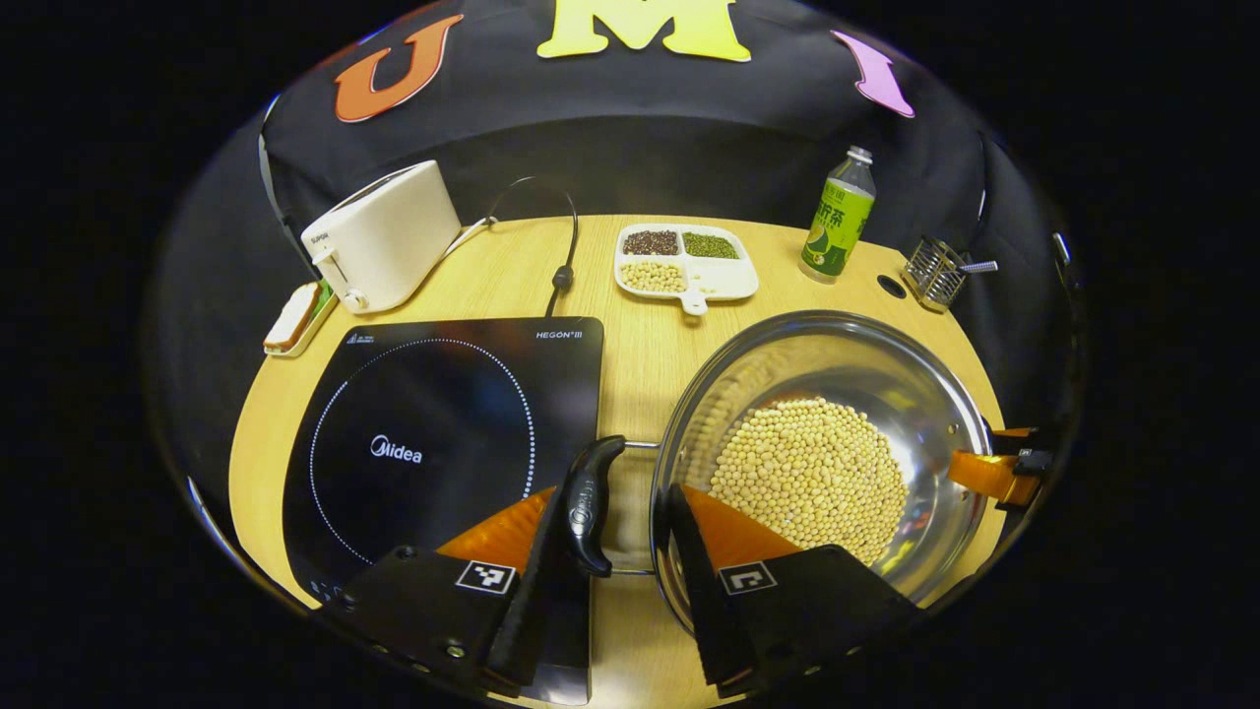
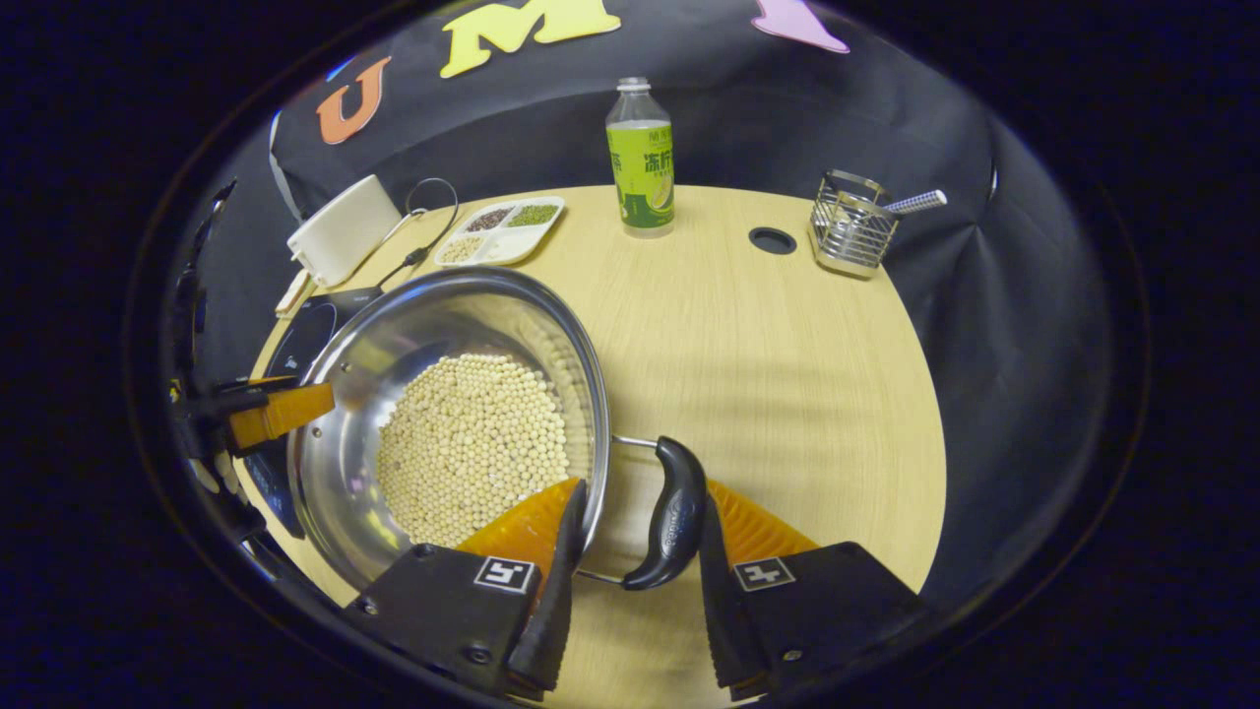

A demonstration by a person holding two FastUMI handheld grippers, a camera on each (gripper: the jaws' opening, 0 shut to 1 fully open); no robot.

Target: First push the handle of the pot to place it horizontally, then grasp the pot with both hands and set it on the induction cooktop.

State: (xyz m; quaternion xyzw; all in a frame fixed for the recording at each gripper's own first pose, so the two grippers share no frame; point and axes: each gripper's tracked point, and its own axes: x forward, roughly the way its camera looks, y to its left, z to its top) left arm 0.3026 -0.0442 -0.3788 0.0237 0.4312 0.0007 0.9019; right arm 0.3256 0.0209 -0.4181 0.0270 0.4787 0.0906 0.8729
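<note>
Both tools, left (image 1: 610,551) and right (image 2: 640,551), stand open astride the pot (image 1: 817,453) handles, ready to lift it onto the cooktop (image 1: 443,443)

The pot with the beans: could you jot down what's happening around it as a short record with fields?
Pot: steel pot on the wooden table, beside the induction cooktop, not on it
Contents: pale round beans
Left hand-held gripper: open, fingers straddling the pot's black left handle
Right hand-held gripper: open, fingers straddling the right handle
Behind: toaster, divided tray of beans, green bottle, wire holder
</note>
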